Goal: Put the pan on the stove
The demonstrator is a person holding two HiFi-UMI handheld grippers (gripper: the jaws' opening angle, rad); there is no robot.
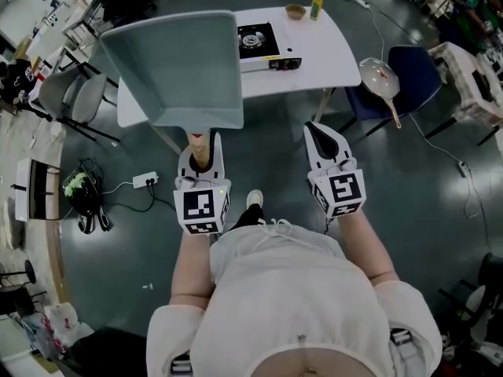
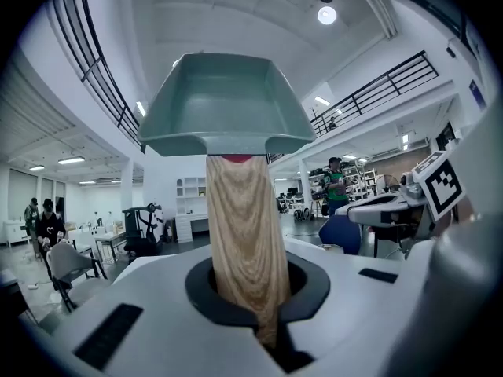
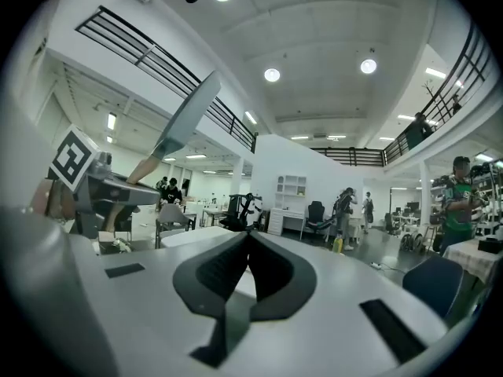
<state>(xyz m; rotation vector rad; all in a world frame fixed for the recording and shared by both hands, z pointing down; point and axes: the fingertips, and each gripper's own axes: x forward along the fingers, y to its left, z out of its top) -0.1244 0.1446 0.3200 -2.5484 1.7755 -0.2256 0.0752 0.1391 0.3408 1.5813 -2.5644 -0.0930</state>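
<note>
A square grey-green pan (image 1: 177, 69) with a wooden handle (image 1: 200, 149) is held up in the air, its underside toward me, hiding the left half of the table. My left gripper (image 1: 200, 151) is shut on that handle. In the left gripper view the handle (image 2: 244, 242) rises from the closed jaws to the pan (image 2: 224, 104). The portable stove (image 1: 263, 45) sits on the white table (image 1: 330, 53), just right of the pan. My right gripper (image 1: 321, 132) hangs shut with nothing in it, level with the left one. The right gripper view shows its gripper (image 3: 247, 246) closed and the pan (image 3: 189, 116) at the left.
A small bowl (image 1: 295, 11) and a bottle (image 1: 316, 5) stand at the table's far edge. A round pan (image 1: 380, 77) rests on a blue chair (image 1: 416, 73) to the right. Grey chairs (image 1: 75, 96) stand at the left, a power strip (image 1: 145, 181) on the floor.
</note>
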